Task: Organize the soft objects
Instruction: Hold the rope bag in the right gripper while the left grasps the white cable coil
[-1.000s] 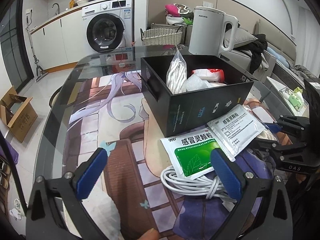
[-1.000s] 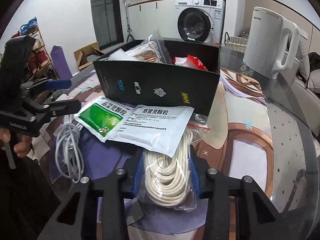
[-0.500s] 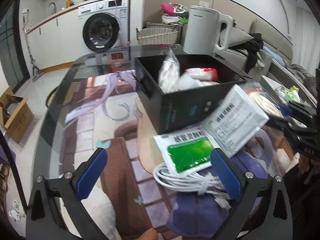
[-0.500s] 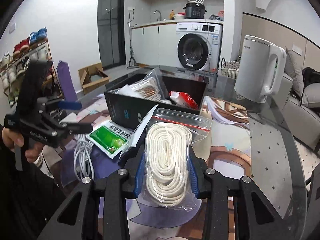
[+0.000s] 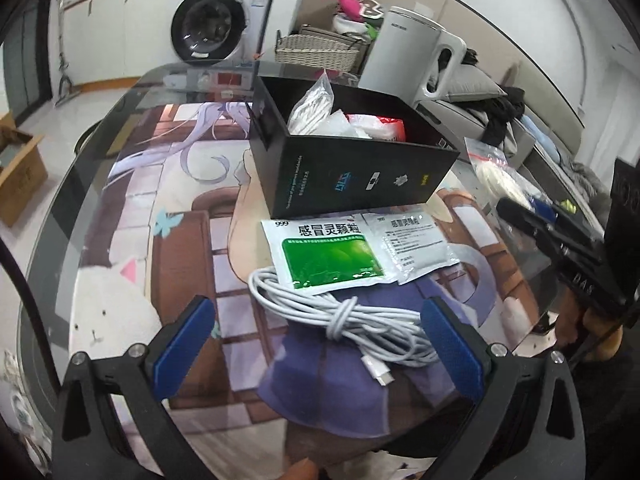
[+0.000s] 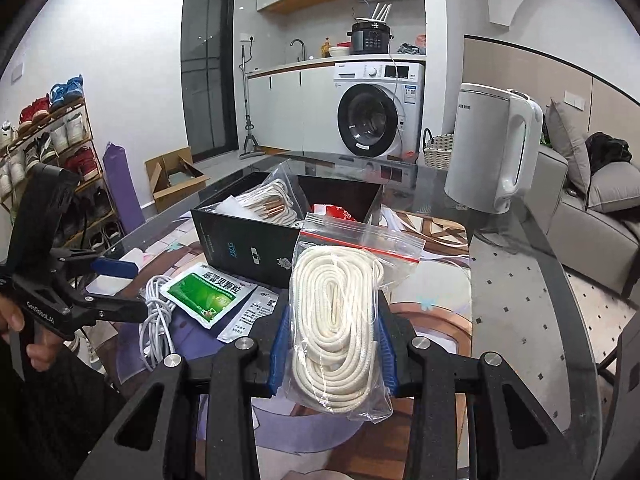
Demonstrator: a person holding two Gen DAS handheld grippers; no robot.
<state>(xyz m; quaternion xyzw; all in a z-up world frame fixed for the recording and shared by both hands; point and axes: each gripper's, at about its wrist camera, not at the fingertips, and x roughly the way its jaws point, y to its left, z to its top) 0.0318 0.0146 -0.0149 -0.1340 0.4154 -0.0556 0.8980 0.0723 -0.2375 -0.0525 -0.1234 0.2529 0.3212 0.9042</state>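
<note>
My right gripper (image 6: 331,330) is shut on a zip bag of coiled white rope (image 6: 336,312) and holds it up above the table, in front of the black box (image 6: 256,246). The box (image 5: 352,176) holds other bagged items. My left gripper (image 5: 316,344) is open and empty over a bundled white cable (image 5: 344,320). A green medicine sachet (image 5: 328,256) and a white sachet (image 5: 412,244) lie flat between the cable and the box. The right gripper with the bag (image 5: 496,176) shows at the right of the left wrist view.
A white electric kettle (image 6: 492,148) stands at the table's far right. The glass table (image 6: 520,300) carries a printed mat. A wicker basket (image 5: 316,48) and washing machine (image 6: 376,112) are behind. The left gripper (image 6: 116,276) shows at the left.
My right gripper has lifted the rope bag off the table from under the white sachet, which now lies flat. My left gripper has moved closer over the cable.
</note>
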